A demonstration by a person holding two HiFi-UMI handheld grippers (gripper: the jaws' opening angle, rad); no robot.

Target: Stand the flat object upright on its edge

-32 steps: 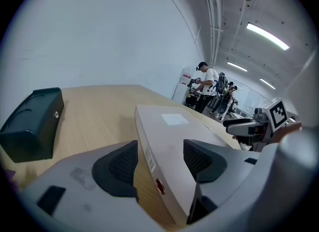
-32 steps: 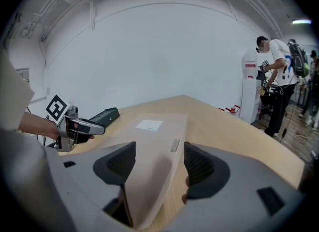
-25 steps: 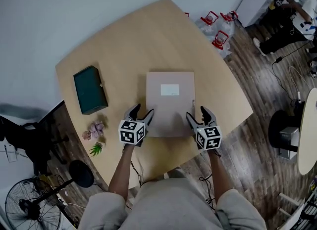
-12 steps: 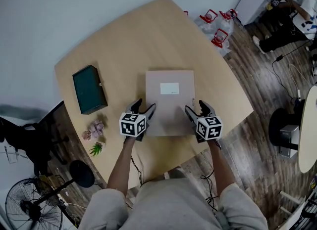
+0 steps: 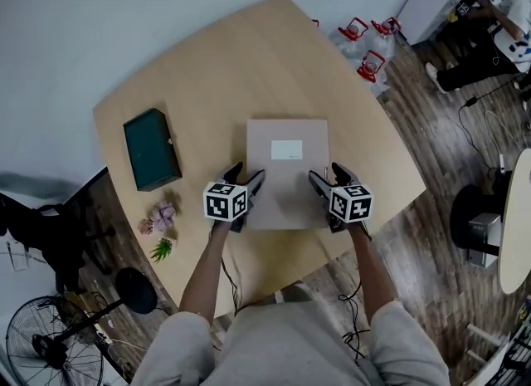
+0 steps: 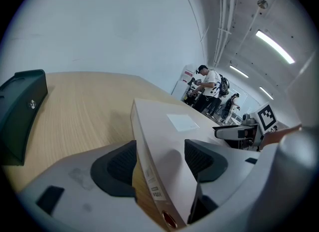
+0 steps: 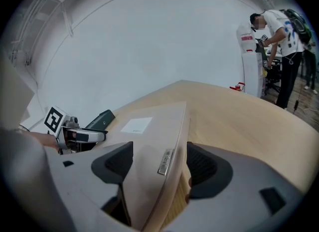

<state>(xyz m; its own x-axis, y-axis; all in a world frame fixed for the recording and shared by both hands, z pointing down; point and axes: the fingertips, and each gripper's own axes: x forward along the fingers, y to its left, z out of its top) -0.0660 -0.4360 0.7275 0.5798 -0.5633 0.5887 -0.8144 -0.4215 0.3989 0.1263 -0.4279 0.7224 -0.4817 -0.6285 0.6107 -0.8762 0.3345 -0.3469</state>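
Observation:
A flat beige box (image 5: pixel 286 173) with a white label lies flat on the wooden table (image 5: pixel 224 77). My left gripper (image 5: pixel 246 175) stands open astride the box's near left edge, one jaw outside the edge and one over the top face. My right gripper (image 5: pixel 329 175) is open astride the near right edge in the same way. In the left gripper view the box (image 6: pixel 164 141) runs between the two pads (image 6: pixel 115 166). The right gripper view shows the box (image 7: pixel 154 126) and its small metal tag between that gripper's pads (image 7: pixel 202 168).
A dark green case (image 5: pixel 152 149) lies at the table's left. Pink flowers (image 5: pixel 159 217) and a small green plant (image 5: pixel 161 249) sit near the front left edge. Red-handled water jugs (image 5: pixel 365 67) stand on the floor beyond the table's right corner, with people further back.
Both grippers have slid a little forward along the box's side edges. The box has stayed flat in the same place.

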